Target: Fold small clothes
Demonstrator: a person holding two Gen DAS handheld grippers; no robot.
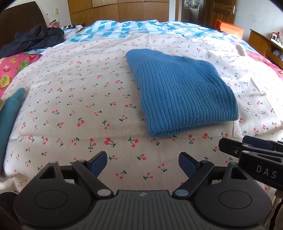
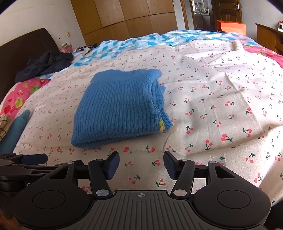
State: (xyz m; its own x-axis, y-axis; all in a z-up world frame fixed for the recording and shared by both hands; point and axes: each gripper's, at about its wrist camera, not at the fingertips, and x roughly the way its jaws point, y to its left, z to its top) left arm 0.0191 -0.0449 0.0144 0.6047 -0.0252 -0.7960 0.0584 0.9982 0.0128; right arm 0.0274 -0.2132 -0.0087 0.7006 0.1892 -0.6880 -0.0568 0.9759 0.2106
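Wooden wardrobes are lining the far wall beyond a wide bed that is lying ahead of both tools under a cherry-print sheet, with a blue checked quilt bunched at its far side and a dark jacket heaped far off to the left. Resting on the sheet just ahead is the blue ribbed sweater, sitting right of centre for the left hand-held gripper and left of centre for the right hand-held gripper; it is looking already folded into a thick rectangle, its doubled edge nearest the tools. A teal garment is lying at the far left edge. Judging by this, the fold seems nearly finished, so any last move is calling for a light pinch at the near corners, both lifting together so the layers are not sliding apart. Both tools are hovering low over bare sheet, their jaws spread wide, gripping nothing and touching no cloth.
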